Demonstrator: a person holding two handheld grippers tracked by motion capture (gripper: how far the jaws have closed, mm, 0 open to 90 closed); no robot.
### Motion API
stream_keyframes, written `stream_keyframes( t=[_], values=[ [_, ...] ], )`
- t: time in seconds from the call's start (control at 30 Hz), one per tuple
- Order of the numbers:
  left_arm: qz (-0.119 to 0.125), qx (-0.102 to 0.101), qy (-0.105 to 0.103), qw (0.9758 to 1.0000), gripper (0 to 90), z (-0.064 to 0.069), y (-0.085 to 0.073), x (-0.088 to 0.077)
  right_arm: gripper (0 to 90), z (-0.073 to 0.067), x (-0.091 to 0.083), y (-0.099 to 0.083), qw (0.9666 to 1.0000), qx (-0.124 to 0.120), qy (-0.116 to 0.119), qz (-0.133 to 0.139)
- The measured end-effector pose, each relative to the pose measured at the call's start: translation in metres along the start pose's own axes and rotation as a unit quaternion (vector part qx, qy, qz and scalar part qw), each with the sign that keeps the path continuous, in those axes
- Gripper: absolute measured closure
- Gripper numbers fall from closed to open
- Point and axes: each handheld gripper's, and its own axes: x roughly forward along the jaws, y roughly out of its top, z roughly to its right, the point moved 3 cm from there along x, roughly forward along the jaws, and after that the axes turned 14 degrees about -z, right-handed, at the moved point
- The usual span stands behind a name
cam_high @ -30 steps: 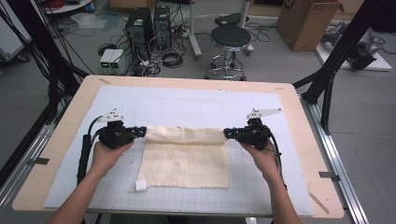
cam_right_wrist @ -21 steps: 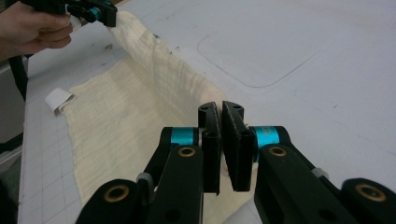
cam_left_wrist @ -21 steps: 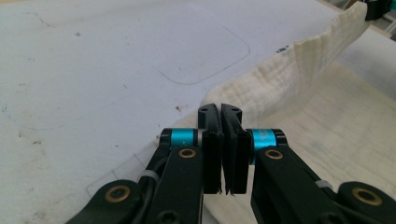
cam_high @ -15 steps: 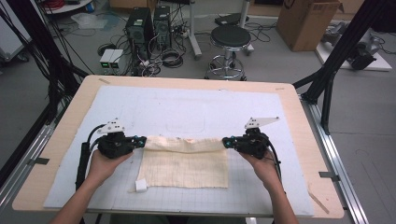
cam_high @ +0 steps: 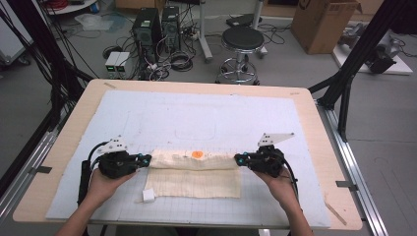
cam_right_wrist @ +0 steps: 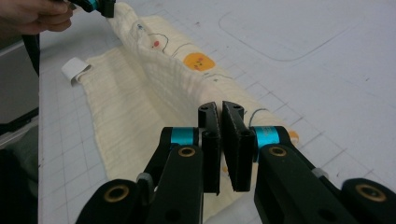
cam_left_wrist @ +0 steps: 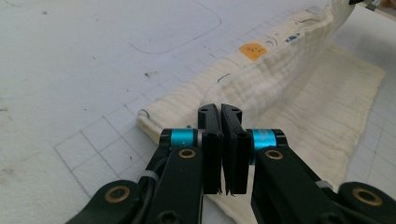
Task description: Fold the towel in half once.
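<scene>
Your left gripper (cam_high: 145,160) sits at the 9 o'clock end of the cloth (cam_high: 194,176), jaws pressed together on a pinch of its folded edge. In the left gripper view the two black jaws (cam_left_wrist: 221,140) meet with only a sliver of cream fabric between them, and the cloth (cam_left_wrist: 280,88) runs away toward 1 o'clock, lifted into a soft ridge.

Your right gripper (cam_high: 239,160) does the same at the 3 o'clock end: jaws narrow, clamped on the cloth's other corner. In the right gripper view (cam_right_wrist: 221,140) the fabric (cam_right_wrist: 154,79) stretches off toward 11 o'clock, where your left hand (cam_right_wrist: 35,16) shows at the far end.

The cloth lies on the white mat (cam_high: 196,118), in the half nearest you, around 6 o'clock of the table (cam_high: 64,142). Its far edge is held as a raised roll strung between both grippers; the rest lies flat below it toward you. An orange patch (cam_high: 197,154) sits on top of the roll, near the middle. A small white tag (cam_high: 148,195) sticks out at the cloth's 7 o'clock corner, resting on the mat.
</scene>
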Motion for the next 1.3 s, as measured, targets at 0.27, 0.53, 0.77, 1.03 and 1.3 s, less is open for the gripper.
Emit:
stream_keyframes(
  t=[0.27, 0.53, 0.77, 1.03, 1.3],
  values=[
    [0.006, 0.004, -0.005, 1.0, 86.7, 0.007, -0.012, -0.002, 86.0, -0.008, 0.001, -0.009, 0.9999, -0.01, -0.002, -0.006],
    [0.014, 0.014, -0.016, 0.9997, 86.6, 0.013, -0.019, -0.008, 86.0, -0.013, 0.0, -0.019, 0.9999, -0.009, 0.004, -0.007],
    [0.01, 0.021, -0.022, 0.9995, 86.6, 0.018, -0.027, -0.008, 86.0, -0.019, 0.002, -0.025, 0.9999, -0.012, 0.009, -0.006],
    [0.002, 0.022, -0.025, 0.9994, 86.4, 0.021, -0.033, -0.009, 85.9, -0.022, 0.003, -0.031, 0.9997, -0.019, 0.011, -0.011],
    [-0.008, 0.025, -0.031, 0.9992, 86.0, 0.026, -0.04, -0.007, 85.9, -0.025, 0.008, -0.037, 0.9994, -0.021, 0.012, -0.025]
  ],
)
